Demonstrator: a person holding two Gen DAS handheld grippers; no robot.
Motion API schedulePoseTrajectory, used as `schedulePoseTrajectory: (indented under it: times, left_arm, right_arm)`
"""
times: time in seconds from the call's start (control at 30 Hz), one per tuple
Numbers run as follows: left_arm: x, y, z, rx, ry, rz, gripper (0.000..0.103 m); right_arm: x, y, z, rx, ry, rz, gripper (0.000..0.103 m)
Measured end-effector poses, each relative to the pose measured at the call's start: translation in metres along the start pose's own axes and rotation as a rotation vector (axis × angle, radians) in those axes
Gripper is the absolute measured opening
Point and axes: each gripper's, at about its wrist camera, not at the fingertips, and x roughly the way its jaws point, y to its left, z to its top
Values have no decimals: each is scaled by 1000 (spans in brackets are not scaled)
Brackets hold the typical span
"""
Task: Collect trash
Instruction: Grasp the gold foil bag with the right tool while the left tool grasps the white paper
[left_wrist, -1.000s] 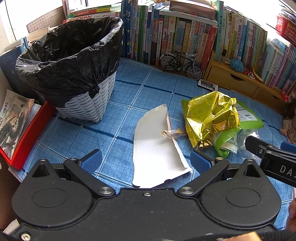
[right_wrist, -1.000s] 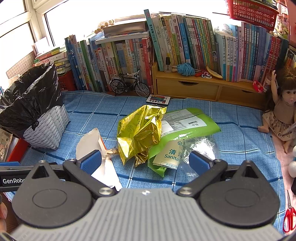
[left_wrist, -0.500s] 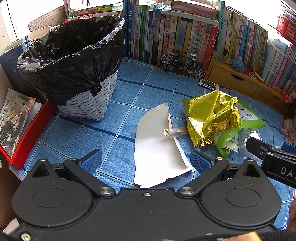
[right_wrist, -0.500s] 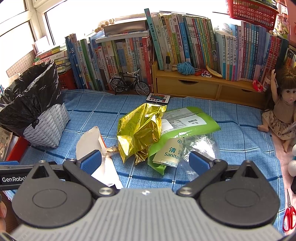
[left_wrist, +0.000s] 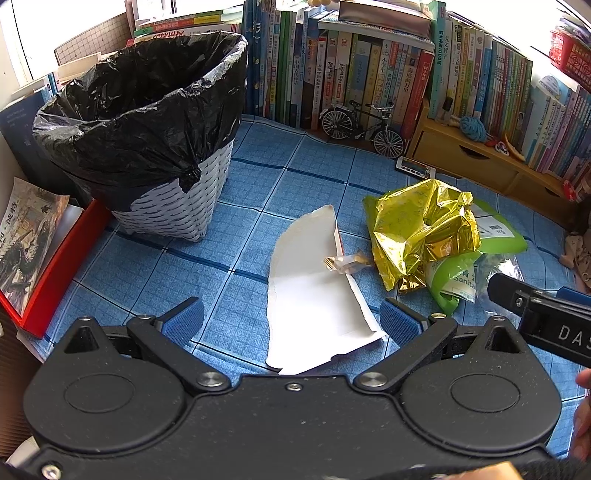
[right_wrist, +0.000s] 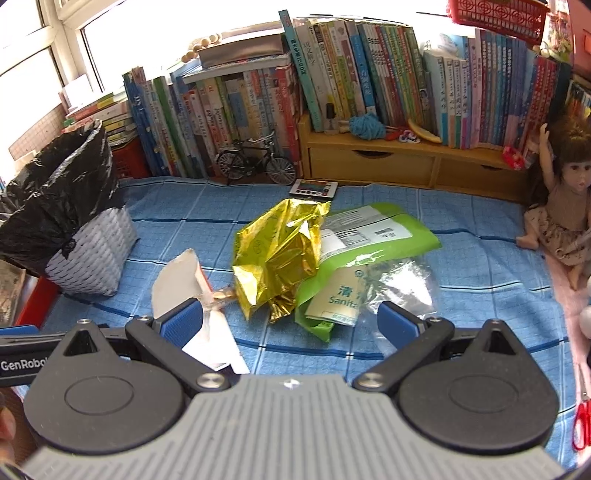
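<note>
Two spread, empty grippers (left_wrist: 291, 321) (right_wrist: 291, 325) face crumpled gold foil (right_wrist: 277, 254), torn white paper (left_wrist: 314, 291) beside the black-lined woven bin (left_wrist: 147, 140).

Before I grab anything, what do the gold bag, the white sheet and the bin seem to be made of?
Gold bag: looks like metallised foil film, shiny and sharply creased. White sheet: probably paper or thin card, matte, with a ragged torn edge and a fold. Bin: woven white basket, likely plastic or wicker, lined with a thin glossy black plastic bag that wrinkles over the rim.
</note>
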Motion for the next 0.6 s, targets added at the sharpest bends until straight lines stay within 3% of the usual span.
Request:
schedulePoseTrajectory:
  times: [0.2, 0.5, 0.6]
  left_arm:
    - [20, 4, -8, 7, 23, -25, 101]
    - [78, 12, -34, -13, 136, 59, 93]
    - [89, 19, -41, -48, 156, 27, 77]
  right_arm:
    - [16, 2, -5, -31, 26, 13, 103]
    - [45, 3, -16, -83, 49, 4, 103]
    - [51, -1, -14, -97, 22, -25, 102]
